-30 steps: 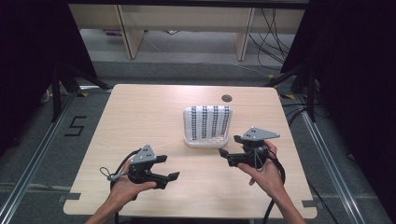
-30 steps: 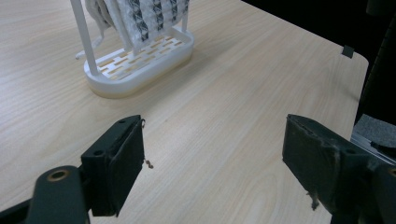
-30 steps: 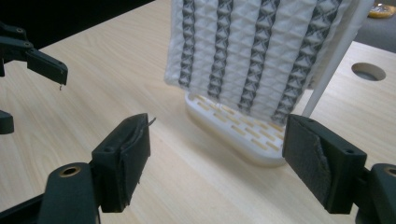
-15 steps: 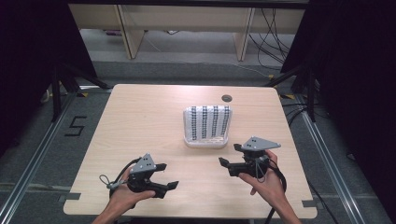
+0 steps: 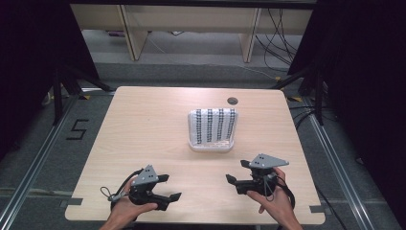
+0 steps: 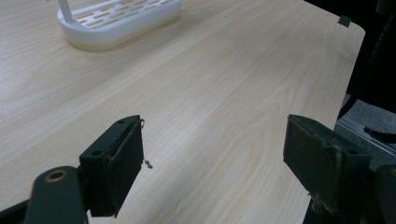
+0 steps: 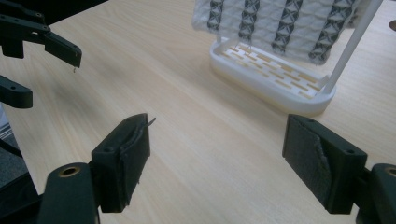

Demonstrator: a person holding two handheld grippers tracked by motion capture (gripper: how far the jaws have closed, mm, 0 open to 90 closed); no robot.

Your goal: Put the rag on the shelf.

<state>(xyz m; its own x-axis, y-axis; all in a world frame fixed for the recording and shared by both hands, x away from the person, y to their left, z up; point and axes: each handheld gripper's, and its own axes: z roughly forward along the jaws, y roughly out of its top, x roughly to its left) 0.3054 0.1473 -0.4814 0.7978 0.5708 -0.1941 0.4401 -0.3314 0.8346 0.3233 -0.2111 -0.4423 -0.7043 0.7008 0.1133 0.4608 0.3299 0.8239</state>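
Nearest the person, both grippers are hovering over the front edge of the table, each with its jaws spread wide and holding nothing. The left gripper is sitting at the front left, its jaws pointing across toward the right. The right gripper is sitting at the front right, jaws pointing left and slightly away from the person.

Farther back, past the middle of the table, a white rack is standing with a patterned cloth draped over it. In the right gripper view the cloth is hanging ahead and up to the right of the jaws, over the slotted base of the rack. In the left gripper view the rack is lying far off to the upper left.

The cloth is lying ahead of both grippers, its long side running left to right across the table. The right gripper looks nearer to it, so it is likely the better placed to reach forward.
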